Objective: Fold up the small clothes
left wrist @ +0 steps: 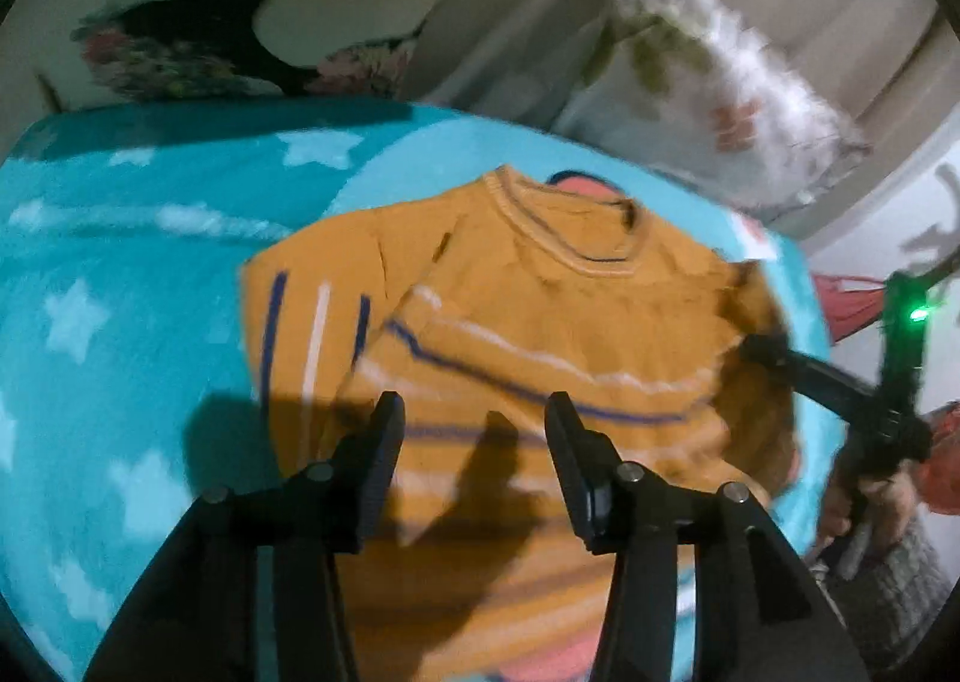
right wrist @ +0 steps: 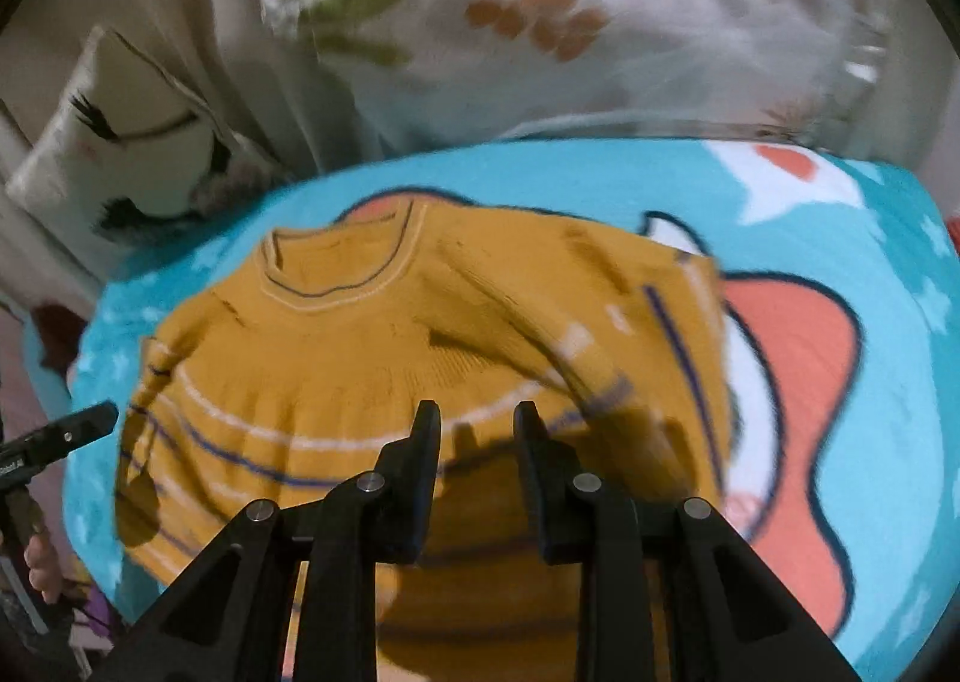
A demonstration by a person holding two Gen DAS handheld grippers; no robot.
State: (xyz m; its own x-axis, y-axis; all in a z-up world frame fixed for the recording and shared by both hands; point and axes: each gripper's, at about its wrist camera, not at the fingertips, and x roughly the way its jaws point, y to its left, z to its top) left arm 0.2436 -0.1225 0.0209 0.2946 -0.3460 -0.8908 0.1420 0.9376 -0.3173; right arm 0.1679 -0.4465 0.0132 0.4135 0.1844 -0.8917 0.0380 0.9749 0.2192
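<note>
Both the left gripper point(left wrist: 474, 412) and right gripper point(right wrist: 477, 421) hover agape, empty, above the ribbed mustard striped sweater point(left wrist: 540, 310).

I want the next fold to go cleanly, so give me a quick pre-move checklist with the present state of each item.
1. Left gripper open, nothing held: ok.
2. Right gripper open, nothing held: ok.
3. Sweater lies on the blanket, collar away from the grippers: ok.
4. Both sleeves folded over the body: ok.
5. Body smooth: not ok, creases near the sleeves.
6. Hem edge near the grippers visible: cannot tell, the fingers hide it.
</note>
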